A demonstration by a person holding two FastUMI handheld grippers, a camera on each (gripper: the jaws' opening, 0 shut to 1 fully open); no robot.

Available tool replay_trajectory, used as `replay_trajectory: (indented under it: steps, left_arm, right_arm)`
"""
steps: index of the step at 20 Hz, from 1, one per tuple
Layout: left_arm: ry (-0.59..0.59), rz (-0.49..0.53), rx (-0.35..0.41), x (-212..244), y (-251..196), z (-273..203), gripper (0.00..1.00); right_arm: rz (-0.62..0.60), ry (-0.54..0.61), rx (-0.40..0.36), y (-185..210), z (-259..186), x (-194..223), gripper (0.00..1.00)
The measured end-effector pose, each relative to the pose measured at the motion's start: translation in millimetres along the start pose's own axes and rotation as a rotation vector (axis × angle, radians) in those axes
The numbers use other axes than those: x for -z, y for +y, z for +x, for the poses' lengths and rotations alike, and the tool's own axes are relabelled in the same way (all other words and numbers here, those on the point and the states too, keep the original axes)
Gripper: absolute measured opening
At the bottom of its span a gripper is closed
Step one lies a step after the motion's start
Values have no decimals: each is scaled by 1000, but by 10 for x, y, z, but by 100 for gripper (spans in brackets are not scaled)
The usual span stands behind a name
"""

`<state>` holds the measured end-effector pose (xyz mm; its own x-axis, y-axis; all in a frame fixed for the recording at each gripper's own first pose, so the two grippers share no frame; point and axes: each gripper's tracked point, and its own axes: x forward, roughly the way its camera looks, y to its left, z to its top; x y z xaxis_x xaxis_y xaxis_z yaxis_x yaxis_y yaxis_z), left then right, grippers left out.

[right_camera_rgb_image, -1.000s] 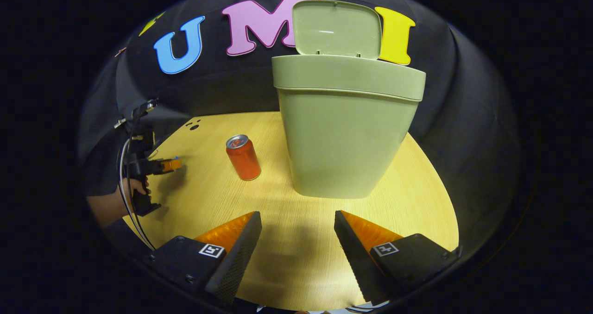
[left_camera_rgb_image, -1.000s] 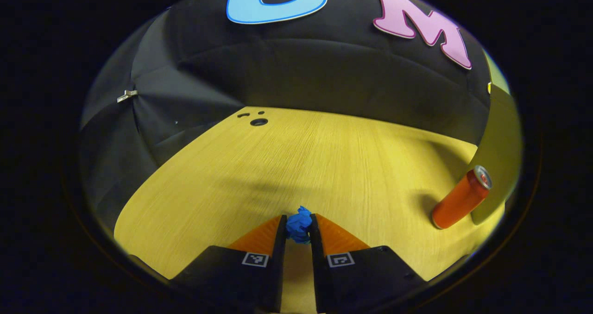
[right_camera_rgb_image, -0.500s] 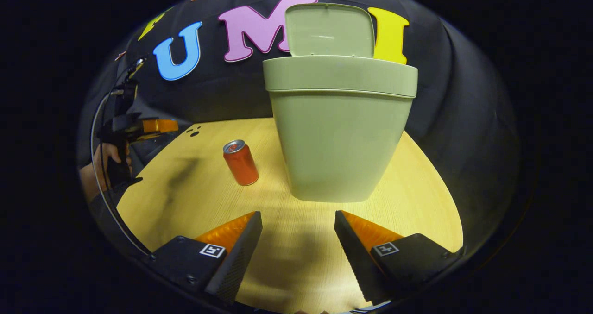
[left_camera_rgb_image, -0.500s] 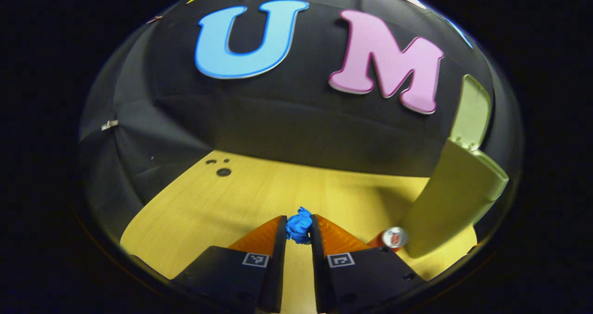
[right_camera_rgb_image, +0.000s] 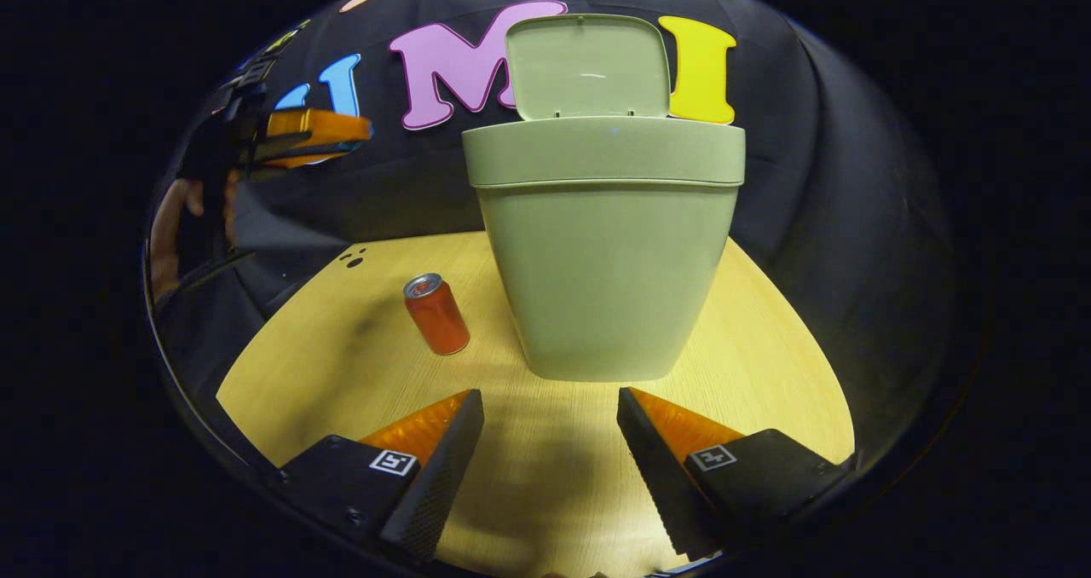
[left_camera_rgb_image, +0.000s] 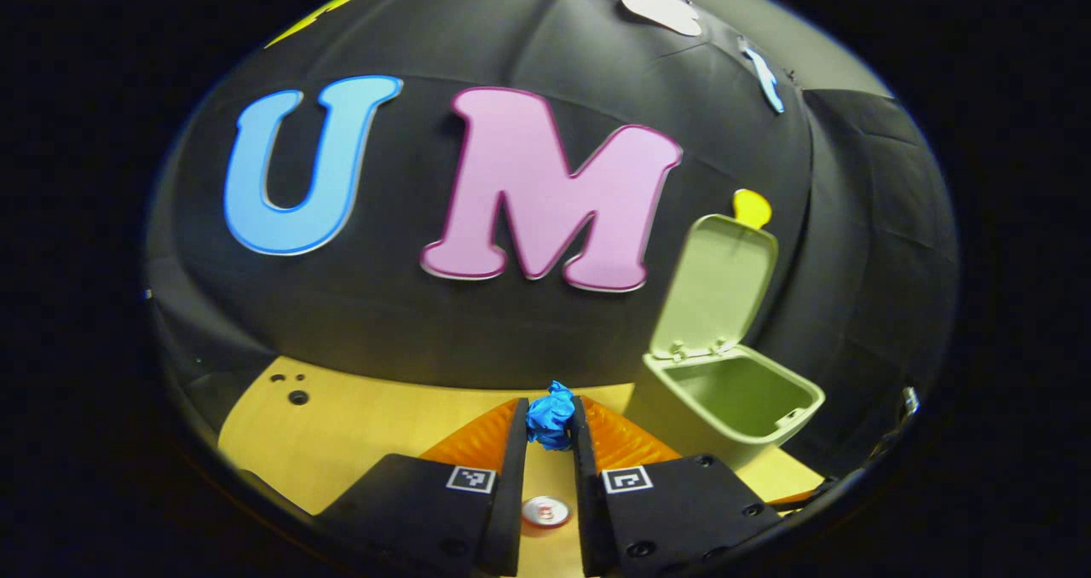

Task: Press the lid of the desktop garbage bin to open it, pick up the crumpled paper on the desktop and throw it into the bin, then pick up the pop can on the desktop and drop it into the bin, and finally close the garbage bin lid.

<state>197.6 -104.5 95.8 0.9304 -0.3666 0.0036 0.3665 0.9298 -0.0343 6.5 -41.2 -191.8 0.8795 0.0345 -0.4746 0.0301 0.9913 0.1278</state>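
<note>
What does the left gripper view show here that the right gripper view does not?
Left gripper view: the blue crumpled paper pinched in the left gripper, and the bin's hollow inside. Right gripper view: the open right gripper low over the wooden table, the bin's front wall, and a hand holding the left gripper aloft. Both: the green garbage bin with lid raised, and the pop can.

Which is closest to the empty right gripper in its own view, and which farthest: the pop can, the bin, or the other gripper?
1. Garbage bin: straight ahead of the right gripper, lid up.
2. Pop can: ahead on the left, a little farther back.
3. Left gripper: raised, far left.
</note>
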Motion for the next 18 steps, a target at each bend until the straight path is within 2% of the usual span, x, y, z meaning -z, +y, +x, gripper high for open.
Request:
replay_trajectory:
  steps: [5, 10, 14, 18]
  left_arm:
    - [28, 35, 186, 56, -804, 290, 31]
    - [85, 51, 299, 259, -1312, 532, 31]
    - [111, 76, 347, 368, -1536, 653, 34]
    - [128, 115, 335, 446, -1561, 707, 46]
  right_arm:
    - [15, -11, 35, -152, -48, 11, 99]
    - [61, -5, 82, -301, -74, 30, 99]
    - [77, 2, 99, -359, -75, 52, 99]
    - [65, 11, 94, -347, -56, 81, 99]
